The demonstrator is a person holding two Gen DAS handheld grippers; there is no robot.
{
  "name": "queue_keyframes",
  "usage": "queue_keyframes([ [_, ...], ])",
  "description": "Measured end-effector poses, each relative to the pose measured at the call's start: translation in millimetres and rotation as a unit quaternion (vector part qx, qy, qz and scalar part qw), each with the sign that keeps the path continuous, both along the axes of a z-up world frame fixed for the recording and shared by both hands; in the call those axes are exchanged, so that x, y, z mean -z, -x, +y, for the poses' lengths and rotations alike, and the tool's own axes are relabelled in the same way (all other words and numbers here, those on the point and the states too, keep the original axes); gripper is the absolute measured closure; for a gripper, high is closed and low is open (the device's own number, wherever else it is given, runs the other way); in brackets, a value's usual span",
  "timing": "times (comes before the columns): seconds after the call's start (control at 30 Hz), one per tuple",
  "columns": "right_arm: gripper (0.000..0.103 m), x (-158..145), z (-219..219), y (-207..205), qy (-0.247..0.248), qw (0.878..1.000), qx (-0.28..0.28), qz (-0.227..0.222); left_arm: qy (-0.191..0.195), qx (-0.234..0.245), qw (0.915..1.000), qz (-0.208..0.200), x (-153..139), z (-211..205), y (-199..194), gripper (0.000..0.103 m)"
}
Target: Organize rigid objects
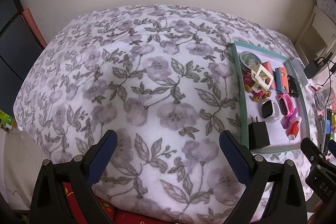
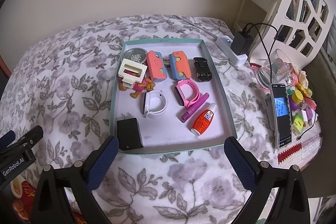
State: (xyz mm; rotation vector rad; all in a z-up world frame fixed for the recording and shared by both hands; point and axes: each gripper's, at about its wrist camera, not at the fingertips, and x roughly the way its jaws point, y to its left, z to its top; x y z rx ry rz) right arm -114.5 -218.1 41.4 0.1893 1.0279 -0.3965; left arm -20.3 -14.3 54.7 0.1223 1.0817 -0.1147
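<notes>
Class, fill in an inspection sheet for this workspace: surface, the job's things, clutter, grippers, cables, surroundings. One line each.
Surface: floral blanket covers the whole top.
Job's things: teal tray holds a black plug, white watch, pink watch, glue bottle, black toy car, two orange-and-blue cases, a round tin and a cream clip.
Clutter: phone, glass jar and small colourful toys at the right of the tray.
Grippers: left gripper and right gripper both open, empty, above the blanket.
Cables: black cable runs from a charger on a white power strip.
Surroundings: plain wall behind; white cut-out shelf at right.
</notes>
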Motion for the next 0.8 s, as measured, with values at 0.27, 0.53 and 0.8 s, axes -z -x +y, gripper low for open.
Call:
queue_keyframes([
  [0.27, 0.001, 2.4, 1.0, -1.7, 0.0, 1.0, -0.002, 0.004, -0.004, 0.001, 1.0, 0.001, 1.9, -1.1, -0.6, 0.005],
  [0.53, 0.001, 3.2, 1.6, -3.1, 0.001, 1.0, -0.006, 0.008, -0.006, -0.003, 1.0, 0.0, 2.4, 1.1, -1.4, 0.005],
  [0.8, 0.001, 3.1, 1.7, -3.6, 0.002, 1.0, -0.008, 0.009, 0.013, 0.0, 0.9999, -0.009, -2.6, 0.1, 0.7, 0.005],
])
